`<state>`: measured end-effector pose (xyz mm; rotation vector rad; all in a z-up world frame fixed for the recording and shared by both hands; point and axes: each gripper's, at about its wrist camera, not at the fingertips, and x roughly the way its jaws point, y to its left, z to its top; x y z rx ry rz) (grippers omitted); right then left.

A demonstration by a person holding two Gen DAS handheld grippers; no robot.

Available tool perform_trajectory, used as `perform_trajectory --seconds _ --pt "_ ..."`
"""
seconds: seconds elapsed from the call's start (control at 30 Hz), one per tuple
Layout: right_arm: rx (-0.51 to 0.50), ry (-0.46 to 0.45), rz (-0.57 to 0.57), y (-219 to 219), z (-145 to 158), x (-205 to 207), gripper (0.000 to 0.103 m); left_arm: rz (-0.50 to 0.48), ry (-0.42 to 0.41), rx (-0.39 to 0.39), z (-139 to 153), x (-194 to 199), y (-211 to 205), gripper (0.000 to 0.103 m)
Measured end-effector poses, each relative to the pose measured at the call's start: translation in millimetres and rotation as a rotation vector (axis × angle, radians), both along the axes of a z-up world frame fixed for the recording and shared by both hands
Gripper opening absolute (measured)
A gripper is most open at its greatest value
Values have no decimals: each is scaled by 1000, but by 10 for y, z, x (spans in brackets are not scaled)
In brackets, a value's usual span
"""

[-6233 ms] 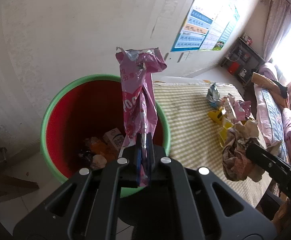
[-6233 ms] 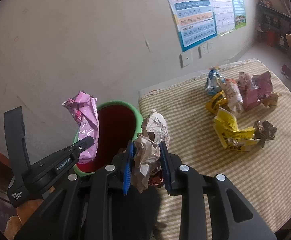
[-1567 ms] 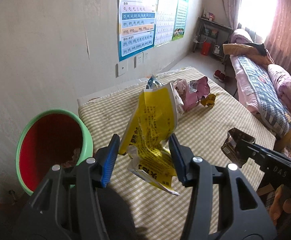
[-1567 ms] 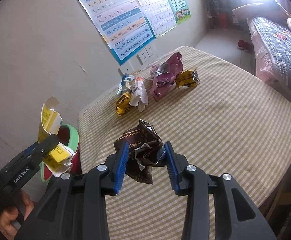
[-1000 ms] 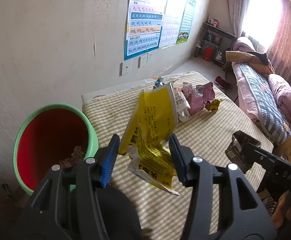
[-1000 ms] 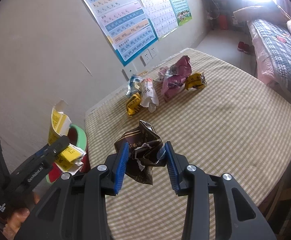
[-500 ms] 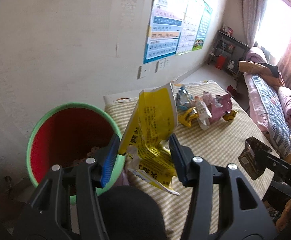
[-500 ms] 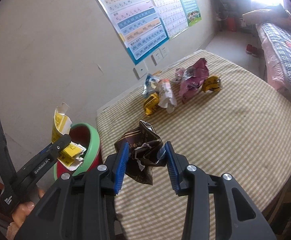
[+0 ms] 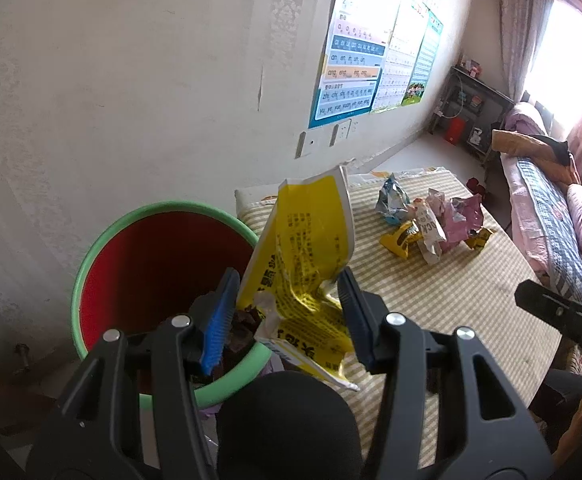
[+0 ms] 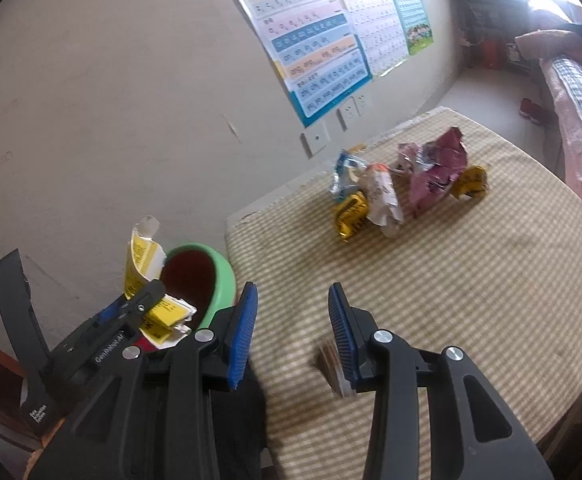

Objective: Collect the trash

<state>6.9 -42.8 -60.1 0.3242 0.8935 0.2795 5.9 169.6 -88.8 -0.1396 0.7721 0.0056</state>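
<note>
- Left gripper angles downward, its blue-padded fingers clamped on a yellow wrapper that stands up between them.
- From the right wrist camera it sits low at the near left, seen side-on.
- Right gripper points downward too, jaws parted with clear space between the pads.
- A blurred brown scrap sits just beside its right finger, not pinched.

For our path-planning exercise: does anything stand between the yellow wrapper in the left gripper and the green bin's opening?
Nothing visible does. The yellow wrapper, clamped in the left gripper, hangs right at the rim of the green bin. The bin's mouth has no lid, and the trash inside lies low.
</note>
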Motion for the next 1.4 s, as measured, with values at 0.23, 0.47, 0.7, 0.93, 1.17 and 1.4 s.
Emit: perform_trajectory --seconds 0.23,0.47,0.7,0.93,1.17,1.4 --pt "-44 -8 29 136 -15 47 37 30 4 -7 4 -21 140 49" --pt "-64 138 -88 -240 -508 80 55 33 16 -32 -41 -18 207 49" --pt "-79 249 -13 -113 -928 214 57 23 37 -41 -114 -10 192 49" --pt "-50 325 -13 -20 -1193 396 40 40 51 -54 -164 -4 277 49" --pt "-64 271 23 121 -1070 376 4 62 64 -67 -225 15 390 49" --pt "-7 230 47 229 -855 339 4 89 72 -64 -268 42 529 49"
